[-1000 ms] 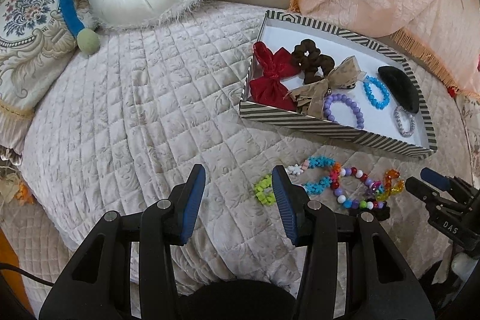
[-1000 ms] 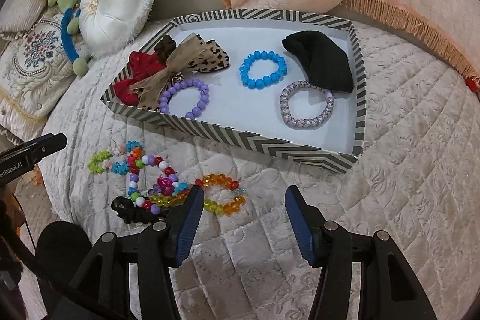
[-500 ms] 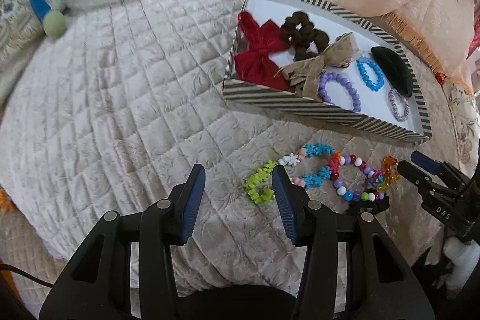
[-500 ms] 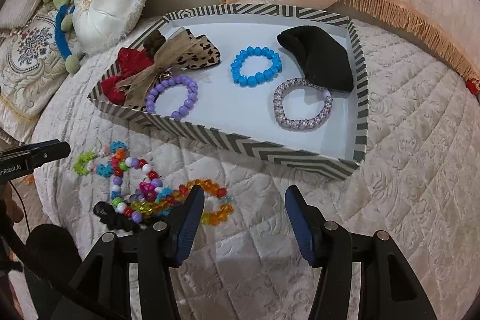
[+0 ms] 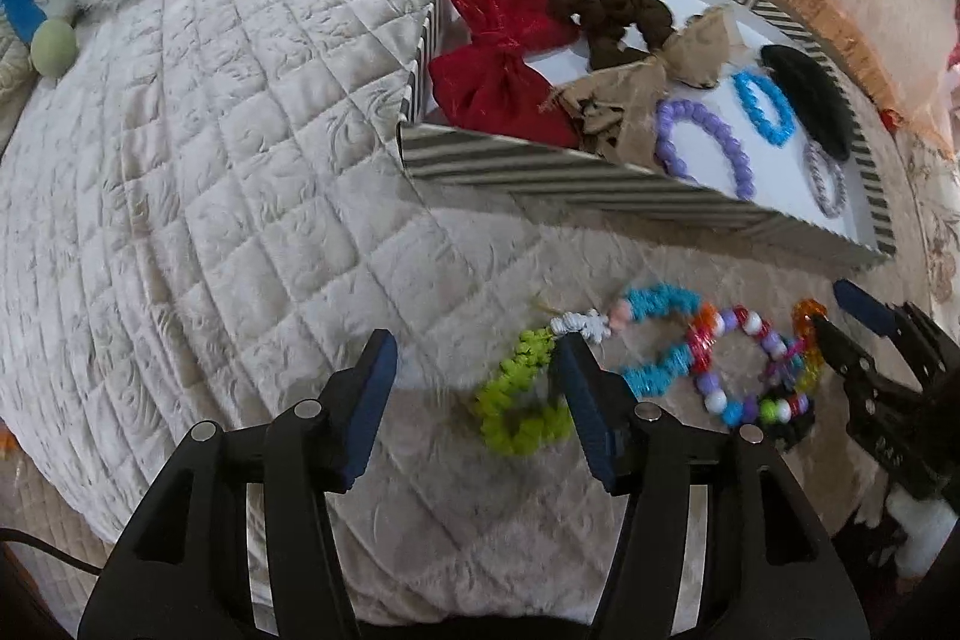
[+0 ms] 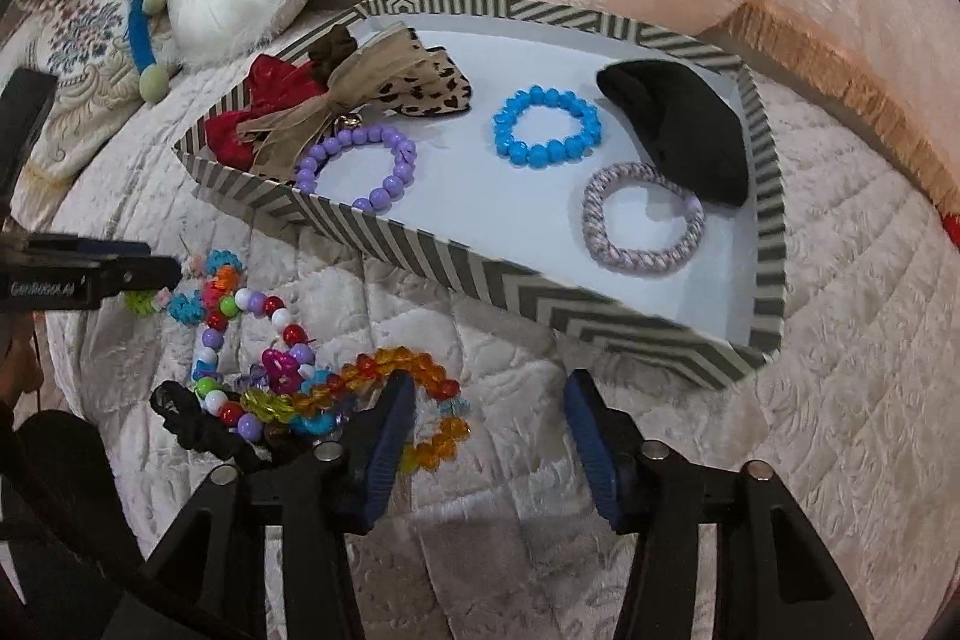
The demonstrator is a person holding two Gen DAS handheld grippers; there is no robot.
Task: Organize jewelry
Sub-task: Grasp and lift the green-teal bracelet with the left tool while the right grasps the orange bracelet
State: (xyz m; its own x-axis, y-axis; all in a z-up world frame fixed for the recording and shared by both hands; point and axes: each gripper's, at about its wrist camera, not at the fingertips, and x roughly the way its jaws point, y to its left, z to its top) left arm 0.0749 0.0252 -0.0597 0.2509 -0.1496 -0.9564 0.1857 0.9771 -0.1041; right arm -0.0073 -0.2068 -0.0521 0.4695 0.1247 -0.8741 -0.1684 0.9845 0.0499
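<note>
My left claw has dropped closer to the green bracelet on the bed, jaws opening, nothing gripped. My right claw, closing and empty, hovers by the orange bracelet. Both bracelets remain outside the tray.

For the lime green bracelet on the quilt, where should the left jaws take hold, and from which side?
Grip the lime green bracelet from above, across its free left-hand arc, one jaw inside the loop. It lies flat on the quilt, and its other end joins the turquoise strand.
</note>
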